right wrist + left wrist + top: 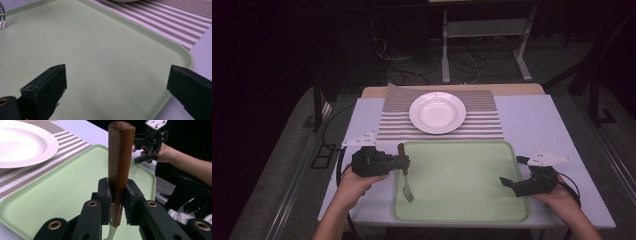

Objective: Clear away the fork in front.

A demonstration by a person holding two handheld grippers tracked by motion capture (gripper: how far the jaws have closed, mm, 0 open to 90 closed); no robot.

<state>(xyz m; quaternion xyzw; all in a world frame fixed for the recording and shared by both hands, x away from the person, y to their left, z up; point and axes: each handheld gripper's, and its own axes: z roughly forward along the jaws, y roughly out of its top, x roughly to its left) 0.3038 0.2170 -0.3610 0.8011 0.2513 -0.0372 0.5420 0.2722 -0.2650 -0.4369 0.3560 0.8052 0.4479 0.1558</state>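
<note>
While the left gripper (403, 161) is clamped on the wooden handle of a fork (405, 175), the fork hangs from its jaws with the tines pointing down toward the person, over the left edge of the green tray (462, 210). Beyond that gripper lie a white plate (437, 112) and a striped placemat (484, 125). Across the tray, well apart from the fork, the right gripper (513, 171) hovers at the tray's right rim with its jaws spread wide and nothing between them
</note>
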